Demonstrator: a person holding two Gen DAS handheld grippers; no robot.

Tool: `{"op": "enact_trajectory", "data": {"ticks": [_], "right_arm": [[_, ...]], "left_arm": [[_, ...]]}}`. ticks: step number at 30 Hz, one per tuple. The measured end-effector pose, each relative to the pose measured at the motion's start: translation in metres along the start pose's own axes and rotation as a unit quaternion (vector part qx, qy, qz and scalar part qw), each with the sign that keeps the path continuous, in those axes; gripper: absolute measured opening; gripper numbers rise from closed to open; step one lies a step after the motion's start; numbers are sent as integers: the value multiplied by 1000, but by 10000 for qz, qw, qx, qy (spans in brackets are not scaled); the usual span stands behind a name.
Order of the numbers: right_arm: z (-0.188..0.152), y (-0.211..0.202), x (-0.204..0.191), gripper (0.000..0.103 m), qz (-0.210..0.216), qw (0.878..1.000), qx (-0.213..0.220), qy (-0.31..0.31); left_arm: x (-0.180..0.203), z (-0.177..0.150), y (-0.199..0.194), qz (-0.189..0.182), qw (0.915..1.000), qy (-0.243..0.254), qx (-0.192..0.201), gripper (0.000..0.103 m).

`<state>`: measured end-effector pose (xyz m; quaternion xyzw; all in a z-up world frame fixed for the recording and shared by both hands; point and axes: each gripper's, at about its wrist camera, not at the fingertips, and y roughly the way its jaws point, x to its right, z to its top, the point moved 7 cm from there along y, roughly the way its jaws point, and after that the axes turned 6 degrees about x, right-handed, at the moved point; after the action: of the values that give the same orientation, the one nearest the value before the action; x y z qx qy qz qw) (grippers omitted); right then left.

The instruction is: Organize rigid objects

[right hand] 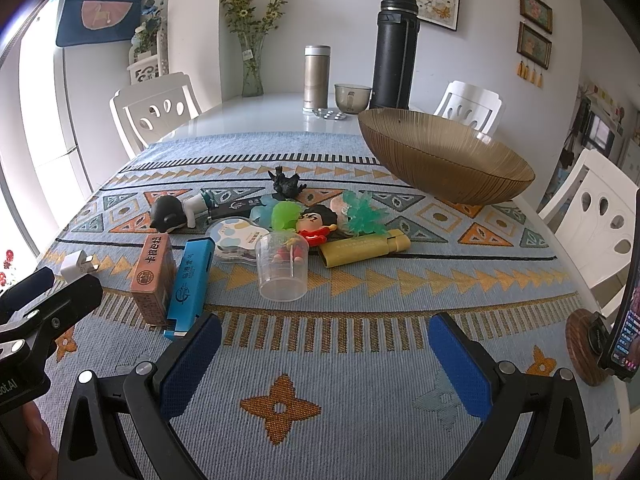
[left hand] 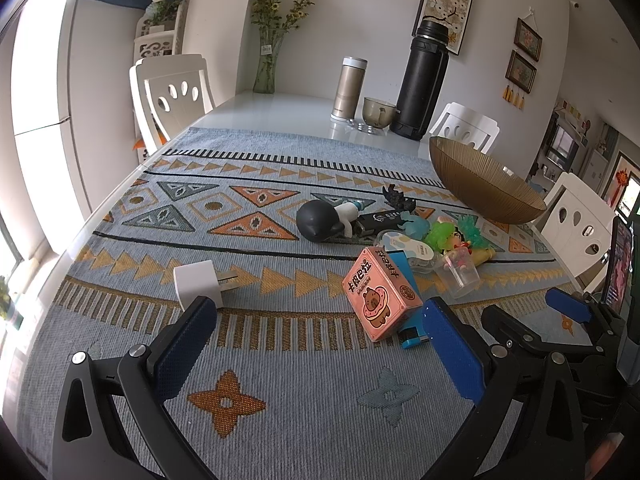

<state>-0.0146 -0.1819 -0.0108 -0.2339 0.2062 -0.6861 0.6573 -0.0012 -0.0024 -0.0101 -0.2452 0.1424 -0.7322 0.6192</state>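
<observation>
A: Left wrist view. What do the left tongs point(left hand: 316, 320) show?

B: Spread wide, holding nothing, low over the patterned cloth point(left hand: 248, 360) on the table point(left hand: 280, 108). A white charger plug point(left hand: 199, 284) lies just beyond the left finger; a pink carton point(left hand: 380, 294) lies against a blue box point(left hand: 408, 308) just beyond the right finger. Farther back, a clutter: a grey-headed figure point(left hand: 326, 220), a clear cup point(left hand: 458, 274), green toys point(left hand: 440, 236). The brown ribbed bowl point(left hand: 480, 182) stands behind them at the right, holding nothing visible. The right tongs point(left hand: 532, 312) appear at the right edge, also parted.

A: Right wrist view?

B: The right tongs point(right hand: 324, 360) gape wide and empty above the cloth point(right hand: 340, 420). Ahead lie the pink carton point(right hand: 154, 276) touching the blue box point(right hand: 190, 280), the clear cup point(right hand: 282, 266), a yellow flat case point(right hand: 364, 248), a red-clad figurine point(right hand: 318, 222), and a dark spiky figure point(right hand: 286, 184). The bowl point(right hand: 444, 160) sits at the far right of the cloth. The charger plug point(right hand: 78, 266) lies at the left, near a finger of the left tongs point(right hand: 60, 300). A black flask point(right hand: 394, 52) and a steel tumbler point(right hand: 316, 76) stand on the bare table point(right hand: 256, 112) beyond.
</observation>
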Motion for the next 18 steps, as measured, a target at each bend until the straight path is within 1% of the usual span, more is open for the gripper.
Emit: {"op": "enact_trajectory", "data": {"ticks": [5, 7, 8, 10, 11, 12, 14, 16, 18], "right_arm": [[1, -1, 1, 103, -60, 10000, 17, 26], [3, -6, 6, 103, -153, 9997, 144, 133], [4, -10, 9, 103, -198, 9993, 253, 206], [7, -20, 16, 103, -136, 9978, 514, 392], [7, -23, 19, 103, -44, 9974, 551, 472], [7, -24, 21, 103, -1, 9971, 544, 524], [6, -23, 27, 103, 90, 9966, 459, 679], [5, -20, 30, 103, 135, 9961, 350, 796], [2, -17, 29, 103, 237, 9959, 193, 849]], "left_arm": [[-2, 1, -3, 77, 9999, -38, 71, 103], [-6, 1, -9, 74, 9999, -129, 86, 103], [-9, 0, -13, 24, 9997, -220, 61, 103], [-17, -3, -25, -155, 9990, -416, 21, 103], [-23, -4, -34, -238, 9987, -458, 32, 103], [-29, -5, -43, -234, 9988, -430, 44, 103], [-42, -4, -55, -47, 9998, -211, 44, 103], [-56, -5, -62, 249, 9996, 86, -43, 103], [-69, -4, -61, 407, 9989, 173, -140, 103]]}}
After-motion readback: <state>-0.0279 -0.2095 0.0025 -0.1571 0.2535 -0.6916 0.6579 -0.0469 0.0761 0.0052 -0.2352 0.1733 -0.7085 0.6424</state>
